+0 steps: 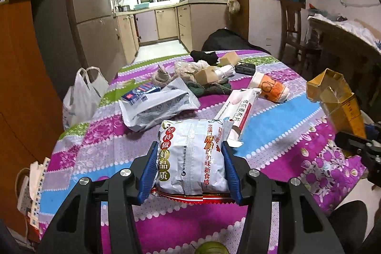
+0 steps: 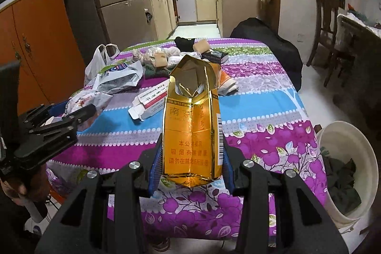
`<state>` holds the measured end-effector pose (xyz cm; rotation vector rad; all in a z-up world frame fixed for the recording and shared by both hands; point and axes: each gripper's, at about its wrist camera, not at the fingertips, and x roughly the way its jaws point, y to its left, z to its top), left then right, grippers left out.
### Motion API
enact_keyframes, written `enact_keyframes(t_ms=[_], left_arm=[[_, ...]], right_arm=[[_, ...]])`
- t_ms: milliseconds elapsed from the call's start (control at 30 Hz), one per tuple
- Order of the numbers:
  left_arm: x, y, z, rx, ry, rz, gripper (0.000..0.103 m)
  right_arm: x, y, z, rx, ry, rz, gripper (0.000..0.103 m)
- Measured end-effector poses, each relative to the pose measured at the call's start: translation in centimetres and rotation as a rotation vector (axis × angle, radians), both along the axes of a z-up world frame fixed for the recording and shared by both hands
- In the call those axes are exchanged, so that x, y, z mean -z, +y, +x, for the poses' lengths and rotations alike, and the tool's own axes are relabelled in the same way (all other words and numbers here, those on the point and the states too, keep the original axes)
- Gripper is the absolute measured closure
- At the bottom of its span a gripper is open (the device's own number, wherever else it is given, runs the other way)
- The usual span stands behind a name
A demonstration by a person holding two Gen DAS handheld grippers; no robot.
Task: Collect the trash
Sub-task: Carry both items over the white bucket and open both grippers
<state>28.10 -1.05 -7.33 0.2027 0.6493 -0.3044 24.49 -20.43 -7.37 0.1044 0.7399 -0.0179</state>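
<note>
the left gripper (image 1: 190,158) pinches a white snack wrapper (image 1: 191,156) between its blue pads, held just above the near end of the tabletop (image 1: 273,120); its print reads "坚持做好品质" in green circles and "美味新食感" in red. the right gripper (image 2: 190,158) clamps a crushed gold cigarette carton (image 2: 190,130) upright, marked "南京" with the warning "吸烟有害健康" and a barcode down one side. beyond lie an opened white medicine box (image 1: 238,108) with a red stripe, a crumpled white bag (image 1: 157,106), a blue box (image 1: 140,93) and an orange paper cup (image 1: 271,87). a white bucket (image 2: 343,135) stands beside the tabletop's right edge.
</note>
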Motion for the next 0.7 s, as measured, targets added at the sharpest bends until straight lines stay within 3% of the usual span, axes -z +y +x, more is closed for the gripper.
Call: enact_keyframes(t_ms=[333,700], left_arm=[[-1.3,-2.4,-0.4,-0.017,-0.081,0.046,0.051],[-3.2,-7.9,-1.7,0.090,-0.125,0.038,0.051]], right_arm=[[-1.3,-0.6,-1.0,0.037,-0.041,-0.007,0.062],[-3.3,-4.2,-3.4,0.130,-0.083,-0.039,0.062]])
